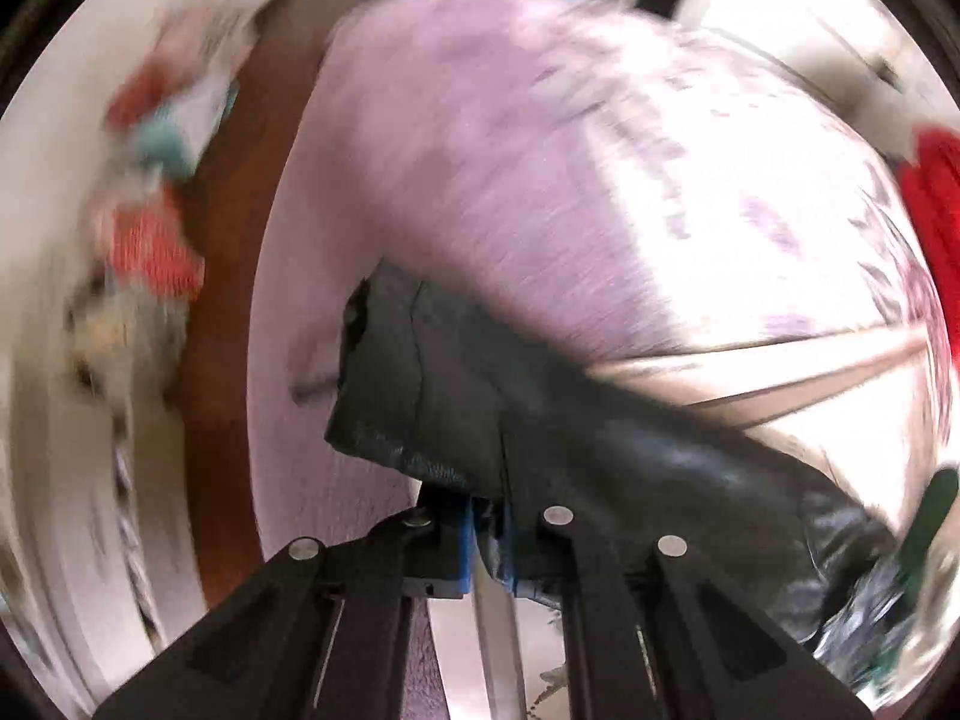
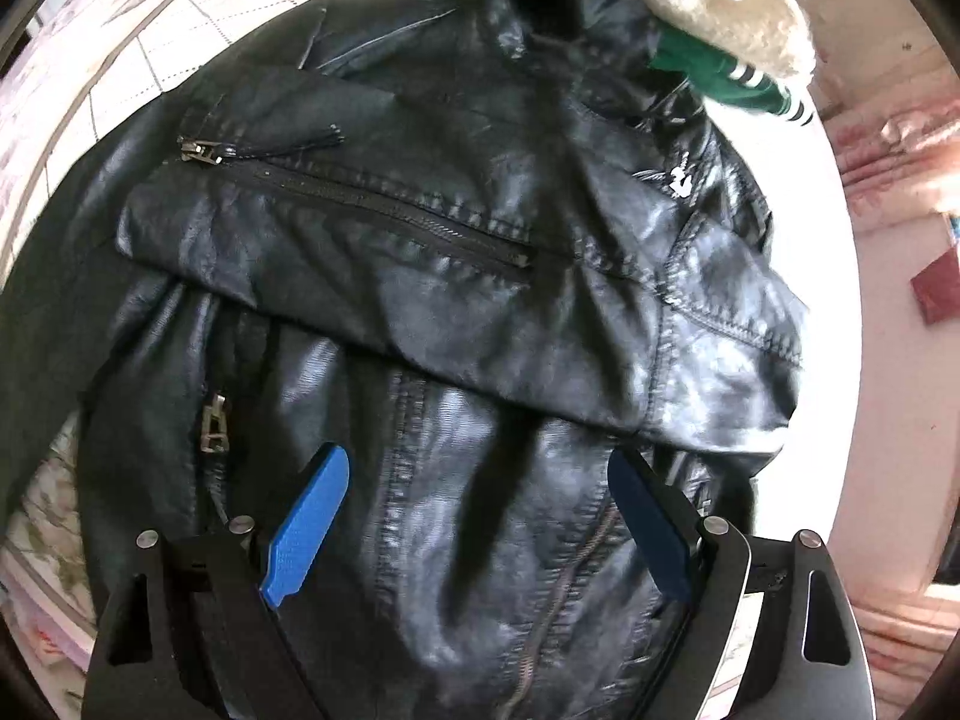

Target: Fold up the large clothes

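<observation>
A black leather jacket (image 2: pixel 456 300) lies on the bed, one sleeve folded across its chest with a zipped cuff (image 2: pixel 204 151). My right gripper (image 2: pixel 477 516) is open, its blue fingers (image 2: pixel 306 516) spread just above the jacket's lower front. In the left wrist view my left gripper (image 1: pixel 486 540) is shut on the end of the jacket's other sleeve (image 1: pixel 420 396), holding it up above the pink bedspread (image 1: pixel 480 150); the sleeve trails off to the lower right.
A green garment (image 2: pixel 714 75) and a cream fleece one (image 2: pixel 720 0) lie at the jacket's collar. A red cloth (image 1: pixel 936 204) lies at the bed's right. Brown floor (image 1: pixel 222 300) and cluttered items (image 1: pixel 150 240) lie left of the bed.
</observation>
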`<control>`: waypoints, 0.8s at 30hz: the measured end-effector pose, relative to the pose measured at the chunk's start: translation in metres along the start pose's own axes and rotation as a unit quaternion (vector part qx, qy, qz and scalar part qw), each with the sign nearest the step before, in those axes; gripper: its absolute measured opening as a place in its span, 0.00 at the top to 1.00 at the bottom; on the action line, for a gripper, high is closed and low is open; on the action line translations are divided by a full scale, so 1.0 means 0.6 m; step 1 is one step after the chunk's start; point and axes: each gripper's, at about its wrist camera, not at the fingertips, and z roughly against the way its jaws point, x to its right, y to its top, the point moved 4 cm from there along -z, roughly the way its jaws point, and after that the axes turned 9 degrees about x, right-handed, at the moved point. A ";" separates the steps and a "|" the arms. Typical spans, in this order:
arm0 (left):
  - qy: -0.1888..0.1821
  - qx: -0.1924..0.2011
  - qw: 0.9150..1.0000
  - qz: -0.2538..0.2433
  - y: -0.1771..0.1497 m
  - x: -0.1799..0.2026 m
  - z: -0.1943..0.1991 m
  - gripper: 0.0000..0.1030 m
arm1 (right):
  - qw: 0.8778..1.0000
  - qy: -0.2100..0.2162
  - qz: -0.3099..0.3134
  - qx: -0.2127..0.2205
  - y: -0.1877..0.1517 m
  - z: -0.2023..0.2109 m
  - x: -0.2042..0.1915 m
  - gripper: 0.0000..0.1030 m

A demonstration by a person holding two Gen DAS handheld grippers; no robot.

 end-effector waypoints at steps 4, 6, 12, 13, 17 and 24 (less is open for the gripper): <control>-0.021 0.070 0.992 -0.107 0.032 0.099 0.081 0.97 | 0.999 -0.033 0.015 0.034 0.017 0.001 0.071 0.13; -0.042 0.091 0.983 -0.151 0.037 0.160 0.110 0.97 | 0.999 -0.023 -0.006 0.034 0.009 0.005 0.086 0.13; -0.145 0.138 0.938 -0.283 -0.023 0.384 0.222 0.97 | 0.995 0.006 -0.102 0.010 -0.057 0.003 0.189 0.13; -0.168 0.130 0.927 -0.309 -0.049 0.427 0.237 0.97 | 0.993 0.004 -0.117 0.006 -0.078 0.002 0.211 0.13; -0.241 0.088 0.879 -0.402 -0.204 0.567 0.295 0.98 | 0.984 -0.011 -0.178 -0.012 -0.174 0.002 0.303 0.13; -0.310 0.024 0.785 -0.537 -0.490 0.692 0.354 0.98 | 0.963 -0.045 -0.260 -0.049 -0.366 -0.031 0.433 0.13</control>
